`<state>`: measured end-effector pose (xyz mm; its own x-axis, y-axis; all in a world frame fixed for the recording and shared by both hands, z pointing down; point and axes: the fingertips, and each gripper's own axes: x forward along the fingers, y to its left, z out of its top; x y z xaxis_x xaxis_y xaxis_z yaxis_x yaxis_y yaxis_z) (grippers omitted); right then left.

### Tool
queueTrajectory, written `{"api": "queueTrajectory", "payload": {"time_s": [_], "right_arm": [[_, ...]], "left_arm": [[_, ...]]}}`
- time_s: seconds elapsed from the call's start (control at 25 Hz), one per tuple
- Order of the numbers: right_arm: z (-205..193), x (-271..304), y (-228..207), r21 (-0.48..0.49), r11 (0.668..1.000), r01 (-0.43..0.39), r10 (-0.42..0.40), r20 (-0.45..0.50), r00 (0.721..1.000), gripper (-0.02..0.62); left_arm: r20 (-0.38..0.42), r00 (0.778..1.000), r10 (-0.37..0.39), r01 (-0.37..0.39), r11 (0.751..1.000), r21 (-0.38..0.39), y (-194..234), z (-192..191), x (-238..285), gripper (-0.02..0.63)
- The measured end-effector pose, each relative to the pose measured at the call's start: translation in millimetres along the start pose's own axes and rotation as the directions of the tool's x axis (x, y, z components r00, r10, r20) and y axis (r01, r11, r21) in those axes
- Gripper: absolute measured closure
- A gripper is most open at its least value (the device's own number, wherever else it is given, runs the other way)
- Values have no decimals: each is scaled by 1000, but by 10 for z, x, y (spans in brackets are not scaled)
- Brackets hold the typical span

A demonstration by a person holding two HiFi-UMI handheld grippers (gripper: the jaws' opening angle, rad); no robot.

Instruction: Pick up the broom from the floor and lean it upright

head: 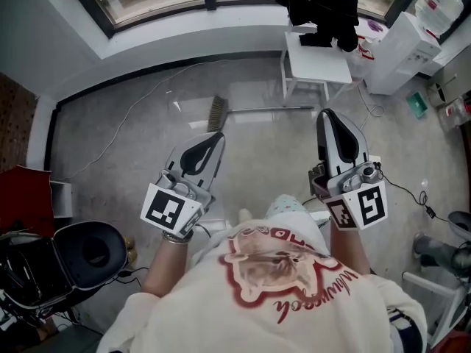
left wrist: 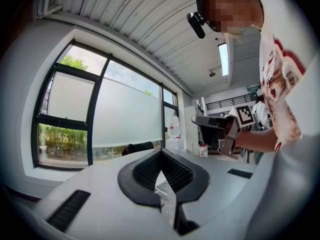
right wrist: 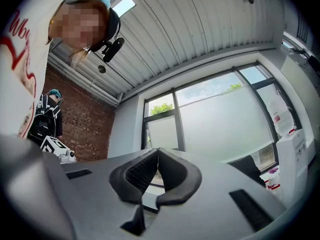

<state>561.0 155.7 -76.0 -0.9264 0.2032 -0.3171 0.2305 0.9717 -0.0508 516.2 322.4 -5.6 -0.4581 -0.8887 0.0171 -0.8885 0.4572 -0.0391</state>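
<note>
Close to the person's shirt point(head: 272, 271), the left gripper point(head: 217, 138) and right gripper point(head: 327, 115) have closed, empty jaws, and the broom point(head: 257, 109) lies on the floor point(head: 132, 145) at twelve o'clock, stick pointing to three, brush nearer the left one.

Glossy polished concrete floor point(head: 132, 123), stiff-bristled broom point(head: 217, 114), ribbed matt rubbery jaws

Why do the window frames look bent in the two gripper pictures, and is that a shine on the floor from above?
Left gripper view: the wide-angle lens bows the window frame and blackens the corners. Right gripper view: same bowing, same dark rim. Head view: daylight leaves a pale sheen on the floor near the broom.
</note>
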Motion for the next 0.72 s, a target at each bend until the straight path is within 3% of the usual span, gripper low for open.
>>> {"api": "queueTrajectory", "payload": {"time_s": [0.16, 0.48, 0.72], "right_arm": [[-82, 91, 76, -6, 1000, -9, 8, -25, 1000, 571], [-265, 258, -238, -36, 999, -9, 7, -46, 999, 571], [-667, 995, -745, -32, 998, -46, 45, -45, 998, 571]], "left_arm": [[12, 1000, -1, 1, 1000, -23, 103, -73, 0, 586], [4, 1000, 29, -29, 999, -30, 282, -125, 287, 586], [-22, 998, 56, -57, 997, -43, 867, -344, 967, 586]]}}
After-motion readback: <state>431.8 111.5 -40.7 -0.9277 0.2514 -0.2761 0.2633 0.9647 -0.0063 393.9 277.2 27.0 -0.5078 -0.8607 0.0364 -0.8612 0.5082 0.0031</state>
